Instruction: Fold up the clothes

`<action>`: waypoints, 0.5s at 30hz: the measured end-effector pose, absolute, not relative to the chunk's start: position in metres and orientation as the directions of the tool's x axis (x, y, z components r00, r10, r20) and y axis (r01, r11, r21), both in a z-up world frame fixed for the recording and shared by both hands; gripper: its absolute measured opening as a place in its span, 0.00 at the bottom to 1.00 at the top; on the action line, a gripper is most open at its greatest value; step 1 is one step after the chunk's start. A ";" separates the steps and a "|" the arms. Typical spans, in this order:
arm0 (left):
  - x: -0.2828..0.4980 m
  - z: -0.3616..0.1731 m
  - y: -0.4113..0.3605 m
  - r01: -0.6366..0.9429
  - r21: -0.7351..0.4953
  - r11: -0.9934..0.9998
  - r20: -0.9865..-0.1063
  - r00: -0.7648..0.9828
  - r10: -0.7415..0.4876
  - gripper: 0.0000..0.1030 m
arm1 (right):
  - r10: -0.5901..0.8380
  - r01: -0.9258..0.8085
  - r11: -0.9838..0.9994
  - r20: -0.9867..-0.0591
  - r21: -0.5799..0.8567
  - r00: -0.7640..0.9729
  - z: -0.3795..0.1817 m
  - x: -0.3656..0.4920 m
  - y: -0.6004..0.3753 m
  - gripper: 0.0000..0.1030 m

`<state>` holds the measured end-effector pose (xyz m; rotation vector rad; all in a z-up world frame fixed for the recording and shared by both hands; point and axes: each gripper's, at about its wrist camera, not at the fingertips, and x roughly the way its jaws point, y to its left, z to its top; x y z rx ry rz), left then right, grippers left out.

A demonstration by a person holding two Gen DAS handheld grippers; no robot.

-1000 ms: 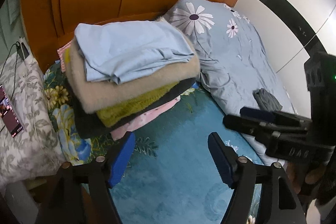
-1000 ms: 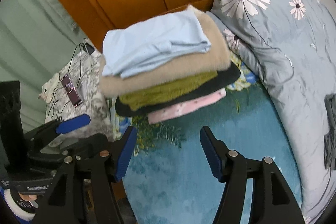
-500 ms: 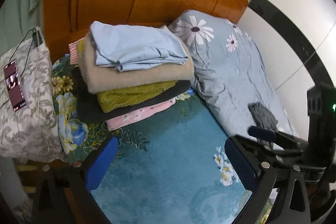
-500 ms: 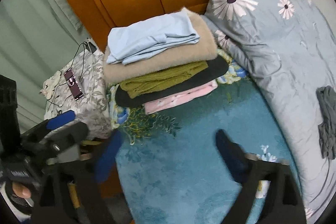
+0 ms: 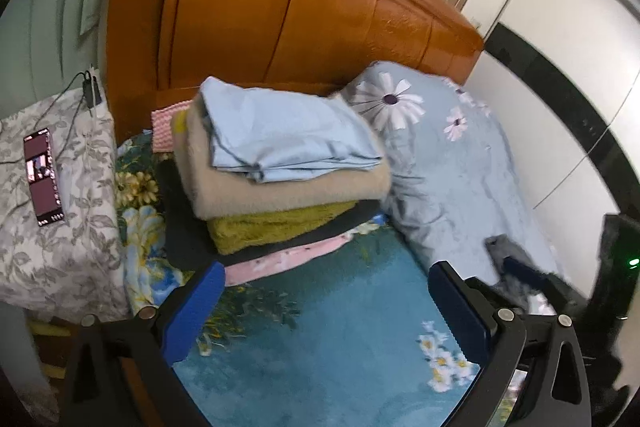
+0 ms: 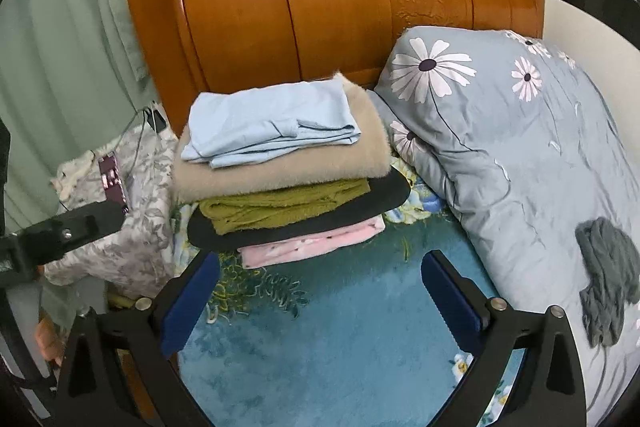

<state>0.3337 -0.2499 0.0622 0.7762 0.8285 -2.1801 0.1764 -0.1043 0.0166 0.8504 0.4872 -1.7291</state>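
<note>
A stack of folded clothes [image 5: 280, 187] [image 6: 280, 179] sits on the teal floral bedspread [image 5: 340, 327] by the headboard. Light blue cloth [image 6: 268, 123] is on top, then beige, olive, black and pink layers. My left gripper [image 5: 324, 279] is open and empty, hovering over the bedspread short of the stack. My right gripper [image 6: 320, 263] is likewise open and empty, just in front of the pink layer. A crumpled grey garment [image 6: 608, 287] [image 5: 504, 247] lies on the duvet to the right. Each view shows the other gripper at its edge.
An orange wooden headboard [image 6: 320, 7] stands behind the stack. A grey-blue daisy-print duvet [image 6: 500, 131] fills the right side of the bed. Left of the bed, a phone [image 5: 42, 179] with a cable rests on a floral-covered stand [image 5: 60, 247].
Both grippers' jaws have spread wider and now stand apart with nothing between them. Both have drawn back from the stack, which looks smaller and farther away.
</note>
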 end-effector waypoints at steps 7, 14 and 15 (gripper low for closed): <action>0.325 0.017 -0.278 0.808 -0.217 -0.548 -0.762 -0.491 -0.421 1.00 | -0.581 0.945 -0.320 -0.803 0.073 -0.134 -0.013 0.174 -0.147 1.00; 0.316 -0.023 -0.309 0.842 -0.185 -0.507 -0.819 -0.417 -0.394 1.00 | -0.498 0.940 -0.336 -0.859 0.066 -0.118 -0.049 0.166 -0.189 1.00; 0.315 -0.029 -0.313 0.845 -0.185 -0.502 -0.825 -0.412 -0.388 1.00 | -0.488 0.940 -0.335 -0.865 0.064 -0.115 -0.054 0.165 -0.195 1.00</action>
